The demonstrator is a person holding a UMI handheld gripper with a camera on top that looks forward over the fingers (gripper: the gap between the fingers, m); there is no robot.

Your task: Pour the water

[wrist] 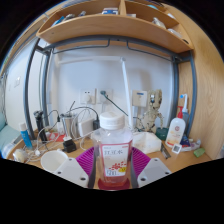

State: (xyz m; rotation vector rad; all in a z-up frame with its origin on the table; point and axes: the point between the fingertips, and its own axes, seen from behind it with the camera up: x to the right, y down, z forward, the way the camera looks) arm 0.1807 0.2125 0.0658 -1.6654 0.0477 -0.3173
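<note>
The gripper [112,172] is clenched on a clear plastic bottle [112,152] with a white cap and a red-printed label, both pink pads pressing against its sides so that it stands upright between the fingers [72,170]. The bottle appears lifted clear of the desk [195,155], held near and in the middle, with reddish liquid showing in its lower part. Beyond it lies a cluttered desk against a white wall: a white bowl-like container [52,159] sits just to the left of the fingers, another pale container [148,142] to the right behind the bottle, a white squeeze bottle with a red top [177,128] further right, and cables and small items along the far edge. A wooden shelf [110,28] runs overhead. The step in hand looks like the carry: the bottle is grasped but not yet tilted over anything. The cap seems still on, which would block any pour, though that is hard to confirm. The next move calls for bringing the mouth over a receiving container, probably one of the pale vessels nearby, and tipping slowly while the grip holds firm.
</note>
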